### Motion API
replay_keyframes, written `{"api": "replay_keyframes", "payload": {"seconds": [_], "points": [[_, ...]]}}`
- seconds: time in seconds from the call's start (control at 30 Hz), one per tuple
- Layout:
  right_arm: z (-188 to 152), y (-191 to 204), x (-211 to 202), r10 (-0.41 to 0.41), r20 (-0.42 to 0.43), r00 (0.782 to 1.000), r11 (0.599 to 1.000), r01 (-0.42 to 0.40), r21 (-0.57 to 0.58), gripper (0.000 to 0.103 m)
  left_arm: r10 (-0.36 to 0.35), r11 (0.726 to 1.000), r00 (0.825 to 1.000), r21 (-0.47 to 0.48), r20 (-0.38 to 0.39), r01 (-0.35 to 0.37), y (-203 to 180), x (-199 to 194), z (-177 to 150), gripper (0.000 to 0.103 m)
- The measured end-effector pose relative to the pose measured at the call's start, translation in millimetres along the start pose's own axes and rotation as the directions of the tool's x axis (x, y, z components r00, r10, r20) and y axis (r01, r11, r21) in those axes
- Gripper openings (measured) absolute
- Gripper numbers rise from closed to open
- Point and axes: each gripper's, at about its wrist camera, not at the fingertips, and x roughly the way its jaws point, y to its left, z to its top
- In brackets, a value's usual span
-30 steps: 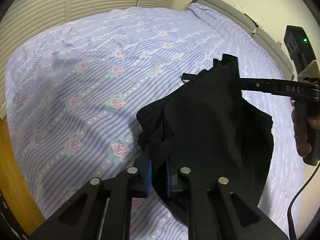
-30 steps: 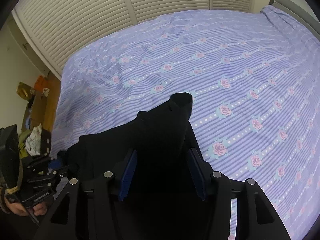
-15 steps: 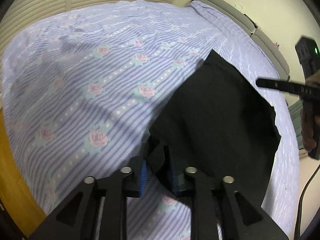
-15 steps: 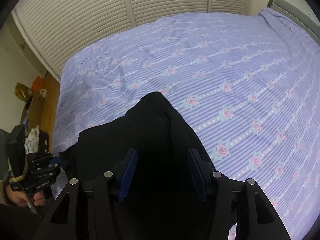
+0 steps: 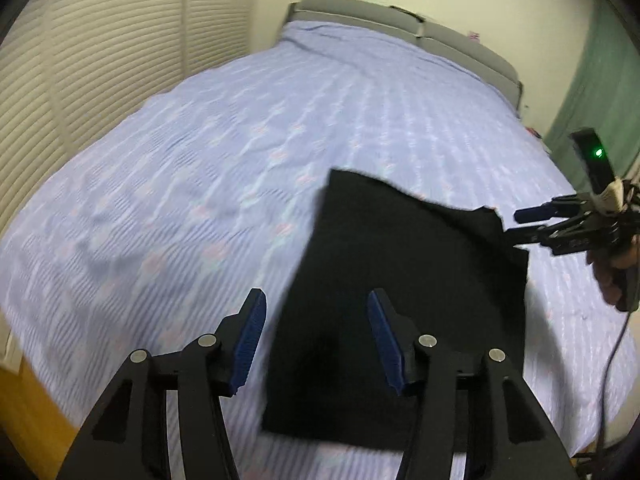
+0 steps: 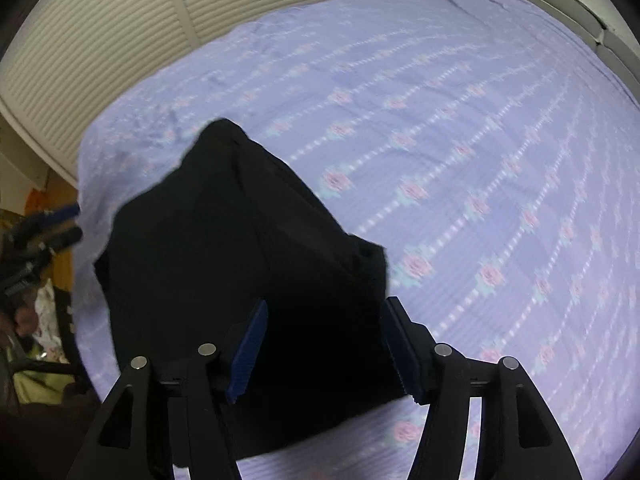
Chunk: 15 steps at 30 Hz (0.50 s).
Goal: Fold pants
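the bed (image 5: pixel 200 184), spread with a lilac striped sheet printed with pink roses, fills both views; louvred closet doors (image 5: pixel 92 52) stand along its far left side and a grey padded headboard (image 5: pixel 400 16) closes the far end. the black pants (image 5: pixel 400 292) lie flat on the sheet as a folded, roughly square slab near the near edge of the bed, whereas a second ago they hung bunched and lifted off it. in the right wrist view the pants (image 6: pixel 240 272) show one raised hump at the far left corner and a small rumpled corner on the right.

the left gripper (image 5: pixel 316 332) now stands with its blue pads wide apart and nothing between them; half a second ago it was pinched narrow on a fold of the fabric. its right finger sits over the cloth, its left finger over bare sheet. the right gripper (image 6: pixel 324 344) is spread wide too, as it was before, hovering over the near part of the pants with no cloth caught. in the left wrist view the right gripper (image 5: pixel 532 224) sits just beside the far right corner of the pants, a green light glowing on its body.
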Motion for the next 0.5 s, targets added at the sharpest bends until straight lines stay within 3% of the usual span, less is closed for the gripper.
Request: {"api": "replay_keyframes", "payload": {"seconds": [0.07,0.23,0.4,0.5], "points": [[-1.3,-13.3,1.6,0.002,0.010,1.000,0.999,-0.003,0.043,0.060,-0.024,1.000,1.000,0.015,-0.011,0.024,-7.7,13.7,13.0,0.052],[-7.7,-48.5,12.6,0.143,-0.024,0.989,0.980,-0.138,0.145,0.057,-0.048,0.995,0.998,0.080,-0.036,0.051,-31.2,36.9,33.8,0.052],[-15.6,-53.4,8.1,0.248,-0.038,0.968,0.964,-0.243,0.104,0.036,-0.066,0.987,0.997,0.146,-0.051,0.073,-55.2,45.0,31.9,0.052],[-16.4,-42.4,24.3,0.237,-0.131,0.963,0.971,-0.235,0.031,0.031,-0.066,0.987,0.995,0.142,-0.081,0.077,-62.5,50.1,23.3,0.052]]}}
